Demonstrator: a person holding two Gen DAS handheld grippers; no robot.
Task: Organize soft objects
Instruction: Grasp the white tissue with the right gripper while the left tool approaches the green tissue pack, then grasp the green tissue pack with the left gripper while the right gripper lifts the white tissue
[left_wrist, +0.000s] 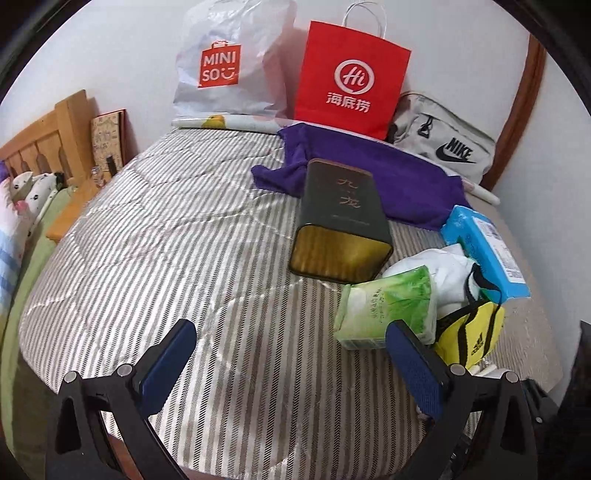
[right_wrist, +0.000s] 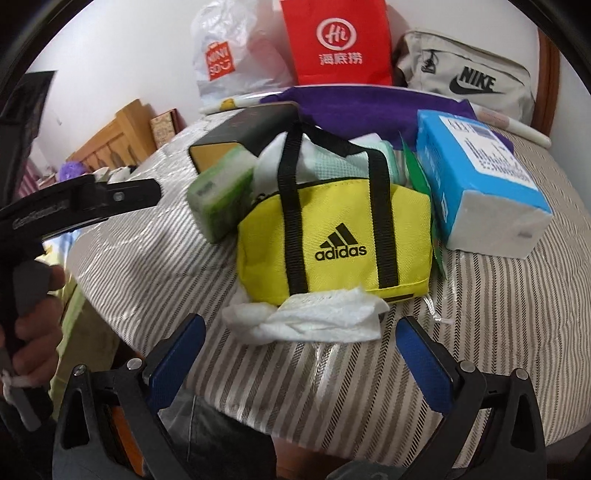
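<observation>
Yellow bag sits mid-frame; both my jaws are spread, so I'd pinch the loose tissue by its crumpled middle.

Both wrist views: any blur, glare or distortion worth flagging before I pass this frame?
Left wrist view: sharp, strong fisheye bending of the striped bedspread, sheen on its pale stripes. Right wrist view: yellow Adidas bag crisp, green tissue pack and Miniso bag smeared, dark vignette corners.
</observation>
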